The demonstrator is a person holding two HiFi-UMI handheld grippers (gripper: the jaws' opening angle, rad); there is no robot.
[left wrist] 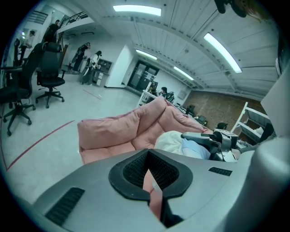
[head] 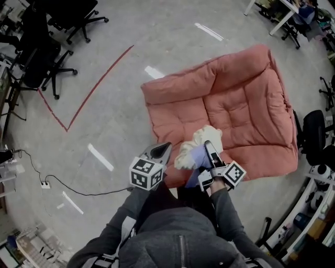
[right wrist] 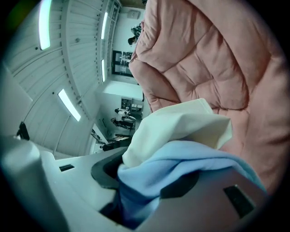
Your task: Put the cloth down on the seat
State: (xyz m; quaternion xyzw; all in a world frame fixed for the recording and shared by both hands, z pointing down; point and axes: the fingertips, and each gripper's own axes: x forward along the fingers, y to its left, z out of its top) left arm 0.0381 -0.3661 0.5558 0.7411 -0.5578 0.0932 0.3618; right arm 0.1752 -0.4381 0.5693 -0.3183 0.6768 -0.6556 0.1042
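Observation:
A pink quilted seat (head: 246, 99) lies flat on the floor ahead of me. My right gripper (head: 208, 146) is shut on a bunched cloth (head: 199, 142), cream with a light blue part, held over the seat's near edge. In the right gripper view the cloth (right wrist: 181, 131) spills out of the right gripper (right wrist: 154, 176), with the seat (right wrist: 204, 54) close behind it. My left gripper (head: 159, 152) hangs just left of the cloth, shut with nothing in it. The left gripper view shows the left gripper (left wrist: 148, 170), the seat (left wrist: 118, 129) and the cloth (left wrist: 174, 140) beside the right gripper (left wrist: 199, 137).
Black office chairs (head: 47, 52) stand at the far left, and another chair (head: 314, 131) is right of the seat. Red tape (head: 89, 94) marks the floor. A cable runs to a power strip (head: 45, 183). A desk (head: 285, 15) is at the top right. People (left wrist: 90, 59) stand far off.

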